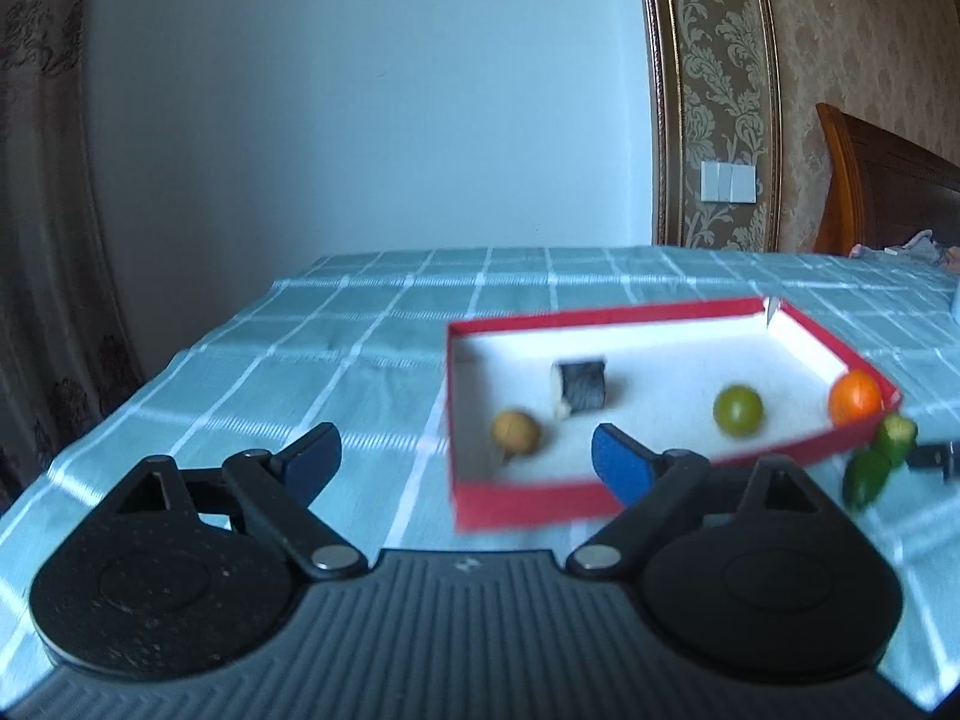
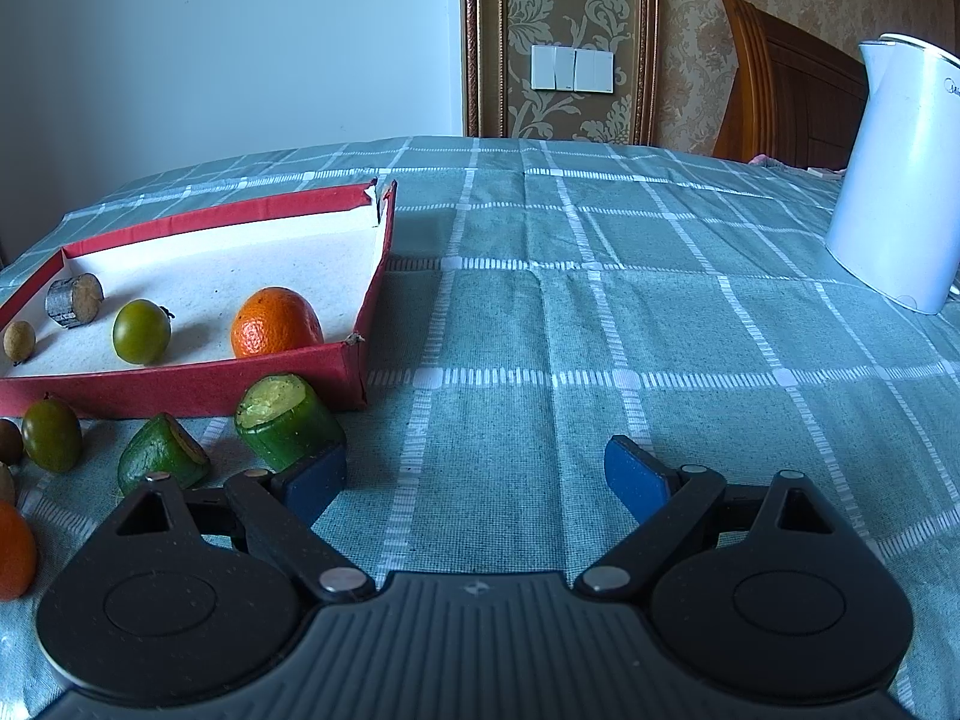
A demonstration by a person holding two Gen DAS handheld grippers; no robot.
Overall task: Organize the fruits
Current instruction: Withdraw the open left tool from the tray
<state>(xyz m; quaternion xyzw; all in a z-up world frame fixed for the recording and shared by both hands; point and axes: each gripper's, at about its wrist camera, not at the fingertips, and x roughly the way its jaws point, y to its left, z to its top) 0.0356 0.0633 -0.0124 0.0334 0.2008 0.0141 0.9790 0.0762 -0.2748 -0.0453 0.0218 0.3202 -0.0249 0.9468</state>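
Fruits sit partly in the red box (image 2: 180,384) on the checked cloth (image 2: 600,330): an orange (image 2: 276,324), a green fruit (image 2: 141,331), a dark cut chunk (image 2: 74,300) and a brown nut (image 2: 19,341). Two cucumber pieces (image 2: 287,420) lie just outside. Left gripper (image 1: 465,456) and right gripper (image 2: 477,474) both gape, holding nothing.

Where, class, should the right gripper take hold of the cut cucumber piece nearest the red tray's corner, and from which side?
Grip the cucumber piece across its round green sides, below the pale cut face, coming from above. It stands tilted, cut face up, beside the red tray, so the skin offers two opposite curved walls.
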